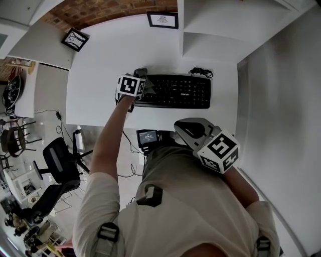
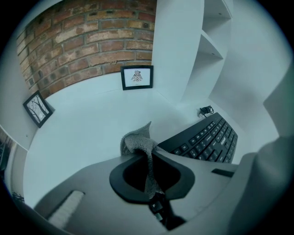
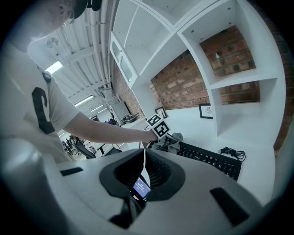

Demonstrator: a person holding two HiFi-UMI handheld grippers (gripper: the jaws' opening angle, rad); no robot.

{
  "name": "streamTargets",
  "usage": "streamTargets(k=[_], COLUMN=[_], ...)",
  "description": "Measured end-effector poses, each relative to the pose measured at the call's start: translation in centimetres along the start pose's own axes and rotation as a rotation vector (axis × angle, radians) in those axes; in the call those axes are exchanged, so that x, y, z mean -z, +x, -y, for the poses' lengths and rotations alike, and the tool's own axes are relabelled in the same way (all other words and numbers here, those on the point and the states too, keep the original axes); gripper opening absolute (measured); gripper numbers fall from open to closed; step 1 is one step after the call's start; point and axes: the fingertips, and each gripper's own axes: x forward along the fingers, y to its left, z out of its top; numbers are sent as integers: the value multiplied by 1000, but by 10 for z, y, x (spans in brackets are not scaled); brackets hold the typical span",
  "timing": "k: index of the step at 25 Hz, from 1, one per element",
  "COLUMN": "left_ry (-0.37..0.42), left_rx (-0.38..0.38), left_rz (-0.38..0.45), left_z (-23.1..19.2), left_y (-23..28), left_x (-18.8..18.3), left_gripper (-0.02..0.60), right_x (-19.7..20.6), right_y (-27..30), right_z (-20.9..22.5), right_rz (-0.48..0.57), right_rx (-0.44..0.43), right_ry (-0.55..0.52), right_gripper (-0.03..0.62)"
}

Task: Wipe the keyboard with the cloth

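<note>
Left gripper view shows me the left gripper with its jaws clamped on the grey cloth, at the left end of the black keyboard. Whether the cloth touches the keys, I cannot tell. The right gripper has jaws together, nothing between them, well apart from the keyboard on its near side.

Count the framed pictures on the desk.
2. One framed picture stands at the back of the desk, behind the keyboard; the other leans at the back-left corner by the brick wall. None seem hidden.
</note>
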Motion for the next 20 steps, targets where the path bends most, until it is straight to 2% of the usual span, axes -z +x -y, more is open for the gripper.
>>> streamTargets(k=[17,20], left_ry=[34,21], left_rx=[58,59], left_rz=[2,3], left_z=[76,85], left_y=[23,25], left_x=[-29,-33], left_gripper=[9,9], right_x=[9,11], right_y=[-36,-43], right_z=[16,16], right_rz=[31,39], right_rx=[9,2], right_ry=[33,38], right_gripper=[6,6])
